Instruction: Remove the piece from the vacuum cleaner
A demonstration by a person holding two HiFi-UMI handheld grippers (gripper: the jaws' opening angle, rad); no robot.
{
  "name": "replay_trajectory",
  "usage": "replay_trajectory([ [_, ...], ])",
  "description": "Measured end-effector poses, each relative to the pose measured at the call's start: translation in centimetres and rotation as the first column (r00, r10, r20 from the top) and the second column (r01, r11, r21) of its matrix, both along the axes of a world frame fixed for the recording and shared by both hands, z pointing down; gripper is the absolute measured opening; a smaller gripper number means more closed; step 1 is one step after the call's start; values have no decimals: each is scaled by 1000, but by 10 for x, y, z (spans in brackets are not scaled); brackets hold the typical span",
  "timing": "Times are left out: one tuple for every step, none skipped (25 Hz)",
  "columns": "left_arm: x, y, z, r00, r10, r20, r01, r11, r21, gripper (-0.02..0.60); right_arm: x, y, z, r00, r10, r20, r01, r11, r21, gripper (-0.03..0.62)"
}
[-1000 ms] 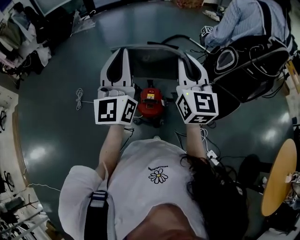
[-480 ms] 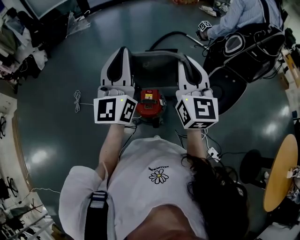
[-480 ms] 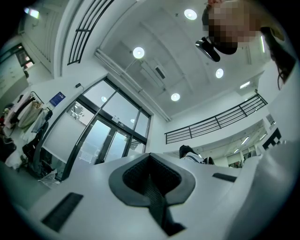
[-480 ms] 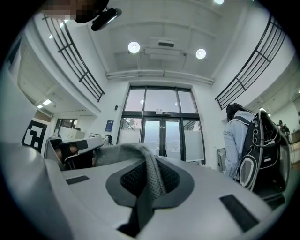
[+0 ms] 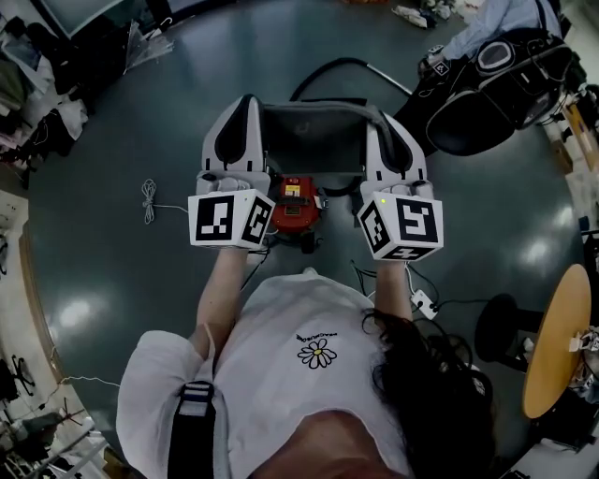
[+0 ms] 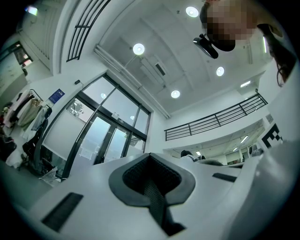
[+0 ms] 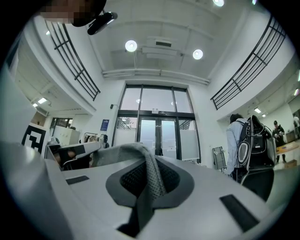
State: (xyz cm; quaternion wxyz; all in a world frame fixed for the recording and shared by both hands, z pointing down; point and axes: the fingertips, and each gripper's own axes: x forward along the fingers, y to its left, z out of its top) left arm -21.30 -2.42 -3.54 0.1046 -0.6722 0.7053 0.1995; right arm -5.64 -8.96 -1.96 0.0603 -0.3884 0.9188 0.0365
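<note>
A grey mesh fabric piece (image 5: pixel 314 136) hangs stretched between my two grippers, high above the floor. My left gripper (image 5: pixel 245 101) is shut on its left edge, and the dark mesh (image 6: pixel 152 187) runs down between the closed jaws of the left gripper (image 6: pixel 150 157). My right gripper (image 5: pixel 374 117) is shut on the other edge; the grey cloth (image 7: pixel 150 168) folds over the tips of the right gripper (image 7: pixel 145 161). The red vacuum cleaner (image 5: pixel 295 208) stands on the floor below, between my hands.
A black hose (image 5: pixel 342 70) curves across the floor beyond the cloth. A person in a blue shirt (image 5: pixel 487 23) and a black bag (image 5: pixel 505 79) are at the upper right. A round wooden table (image 5: pixel 557 351), a black stool (image 5: pixel 501 332) and a white cable (image 5: pixel 148 196) flank me.
Both grippers stay shut on the cloth, which now shows slightly higher and wider in the head view. The view has shifted, so the person at the upper right sits nearer the edge.
</note>
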Motion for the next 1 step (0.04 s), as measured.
replay_trajectory([
  [-1, -2, 2, 1000, 0, -1, 0, 1000, -5, 2, 0, -1, 2, 1000, 1, 0, -1, 1000, -6, 26],
])
